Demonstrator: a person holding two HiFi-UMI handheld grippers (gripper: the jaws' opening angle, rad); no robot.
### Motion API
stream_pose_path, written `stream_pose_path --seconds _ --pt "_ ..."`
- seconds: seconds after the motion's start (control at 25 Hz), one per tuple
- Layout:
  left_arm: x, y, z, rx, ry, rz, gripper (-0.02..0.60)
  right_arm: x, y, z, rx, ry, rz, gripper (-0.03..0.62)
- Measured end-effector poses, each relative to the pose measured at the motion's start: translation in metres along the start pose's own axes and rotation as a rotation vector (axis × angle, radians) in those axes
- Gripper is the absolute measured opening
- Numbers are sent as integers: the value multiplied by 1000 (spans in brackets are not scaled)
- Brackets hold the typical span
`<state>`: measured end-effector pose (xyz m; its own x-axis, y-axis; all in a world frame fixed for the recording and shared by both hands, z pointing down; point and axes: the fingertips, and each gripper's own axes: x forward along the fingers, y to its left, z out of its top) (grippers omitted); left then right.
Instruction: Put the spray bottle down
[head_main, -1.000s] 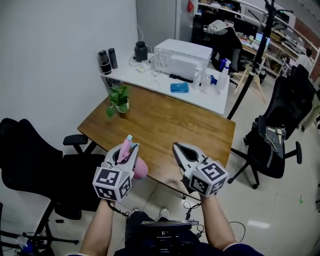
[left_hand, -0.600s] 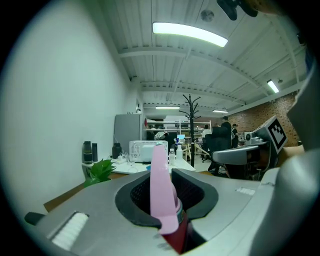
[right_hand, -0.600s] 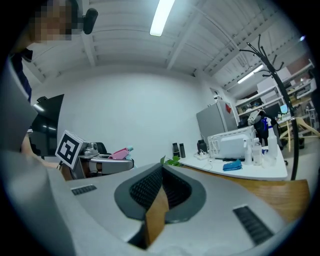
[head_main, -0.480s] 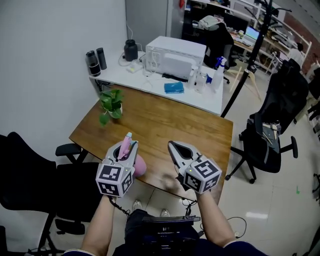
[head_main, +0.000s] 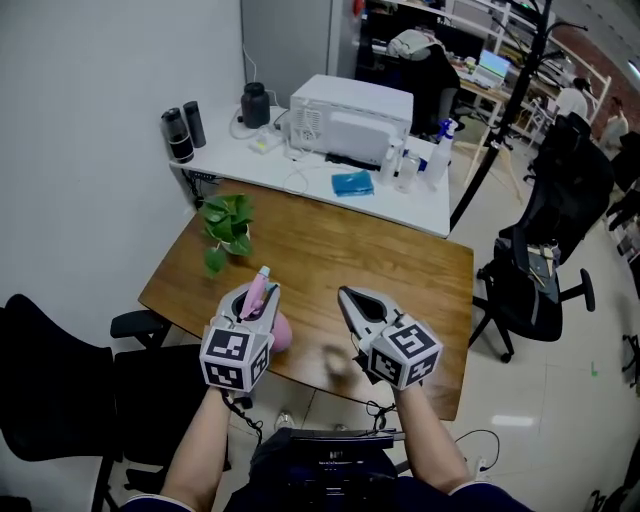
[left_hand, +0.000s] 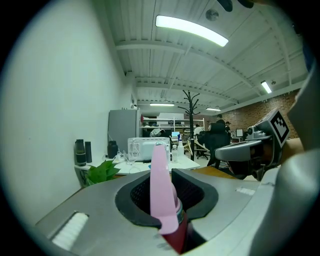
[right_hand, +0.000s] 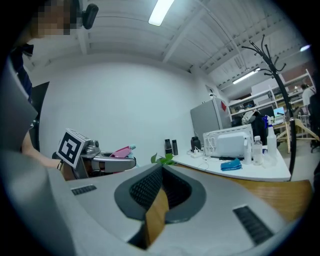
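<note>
Bottle still in the air: on the left, the left tool (head_main: 258, 292) is clenched on the pink spray bottle (head_main: 281, 334), its nozzle poking forward past the jaws and its round body hanging below. That grip looks the same as a second ago. What has changed is the approach, because both tools have slid forward from the front edge and now hang over the near strip of the wooden counter (head_main: 400, 265), with the potted plant (head_main: 228, 224) ahead on the left. To the right, the right tool (head_main: 348, 296) travels alongside with its jaws drawn together on nothing, only a sliver of wood showing through the slit. So the carry is nearly done, I'd say. Bare wood lies ahead of the bottle, and it only needs lowering until its base sits flat, then the left jaws can let go.
</note>
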<state>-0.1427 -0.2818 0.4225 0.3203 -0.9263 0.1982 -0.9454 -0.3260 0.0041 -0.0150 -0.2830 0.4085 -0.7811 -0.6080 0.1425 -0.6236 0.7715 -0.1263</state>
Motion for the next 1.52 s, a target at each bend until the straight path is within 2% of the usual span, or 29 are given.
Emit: stream_pose_path --seconds 0.2,0.4,0.68,1.04,1.52 --pt "12 18 -10 9 12 -4 94 16 -1 -5 1 21 -14 0" --pt "35 33 -36 33 40 -3 94 23 -2 -11 -3 49 -31 1" --pt "69 38 -40 101 -6 4 94 20 -12 -24 1 93 -70 0" --pt "108 49 -66 93 19 22 94 23 -16 -38 19 127 -87 0" --pt "120 53 -79 80 17 44 95 19 -27 -44 28 148 -109 0"
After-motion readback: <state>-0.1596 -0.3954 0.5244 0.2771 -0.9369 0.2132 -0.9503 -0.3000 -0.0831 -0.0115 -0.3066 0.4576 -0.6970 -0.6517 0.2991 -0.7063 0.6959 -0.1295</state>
